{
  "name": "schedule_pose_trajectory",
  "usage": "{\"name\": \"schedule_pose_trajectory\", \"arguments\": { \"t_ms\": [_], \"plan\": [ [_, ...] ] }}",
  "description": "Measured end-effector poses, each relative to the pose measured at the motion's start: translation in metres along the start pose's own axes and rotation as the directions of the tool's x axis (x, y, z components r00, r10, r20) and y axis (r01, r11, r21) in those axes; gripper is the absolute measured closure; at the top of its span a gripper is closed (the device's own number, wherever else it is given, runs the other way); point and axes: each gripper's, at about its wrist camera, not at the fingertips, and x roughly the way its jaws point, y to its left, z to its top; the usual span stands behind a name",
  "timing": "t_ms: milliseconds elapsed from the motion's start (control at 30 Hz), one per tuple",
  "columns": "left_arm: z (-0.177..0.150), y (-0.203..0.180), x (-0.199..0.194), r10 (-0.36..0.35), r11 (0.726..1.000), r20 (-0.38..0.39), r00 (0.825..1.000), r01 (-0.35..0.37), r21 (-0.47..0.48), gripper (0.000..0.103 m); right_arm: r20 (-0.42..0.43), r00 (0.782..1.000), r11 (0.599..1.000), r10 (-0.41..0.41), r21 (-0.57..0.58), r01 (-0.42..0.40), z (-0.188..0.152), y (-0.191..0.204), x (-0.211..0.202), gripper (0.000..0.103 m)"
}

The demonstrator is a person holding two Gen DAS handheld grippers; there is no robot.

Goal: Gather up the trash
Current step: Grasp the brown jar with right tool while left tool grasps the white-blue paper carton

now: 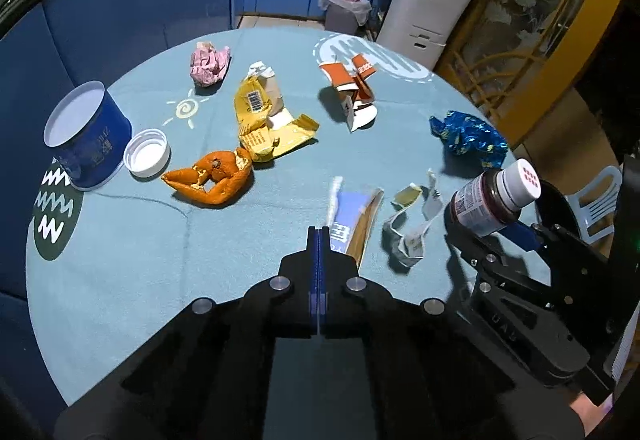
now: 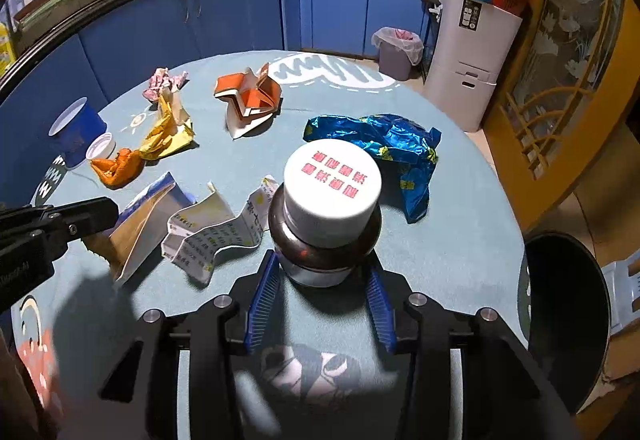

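Two grippers work low in frame: the right gripper (image 2: 322, 276) clamps a dark bottle (image 2: 326, 216) (white cap up), lifted off the table (image 1: 120, 260); the left gripper (image 1: 319, 240) is clenched on nothing beside a torn carton (image 1: 356, 216); farther up, orange peel (image 1: 212, 180), yellow wrapper (image 1: 264, 124), blue foil (image 1: 468, 138) remain; the lined bin (image 1: 344, 10) waits upper centre.

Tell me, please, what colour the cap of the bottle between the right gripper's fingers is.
The bottle cap is white with pink-red printed characters, best seen in the right wrist view.
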Motion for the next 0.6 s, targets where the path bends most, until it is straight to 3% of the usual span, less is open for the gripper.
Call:
{"name": "schedule_pose_trajectory", "arguments": {
  "t_ms": [467,600],
  "plan": [
    [-0.001,-0.019,-0.029,-0.014,0.997,0.091,0.996,0.007,0.078,0.103,0.046,0.999,1.000,0.013,-0.016,-0.012,-0.003,0.002,-0.024,0.061],
    [0.000,-0.019,-0.015,-0.061,0.996,0.030,0.998,0.058,0.072,0.100,0.059,0.998,1.000,0.015,-0.004,-0.015,-0.002,-0.002,-0.026,0.061]
  ]
}}
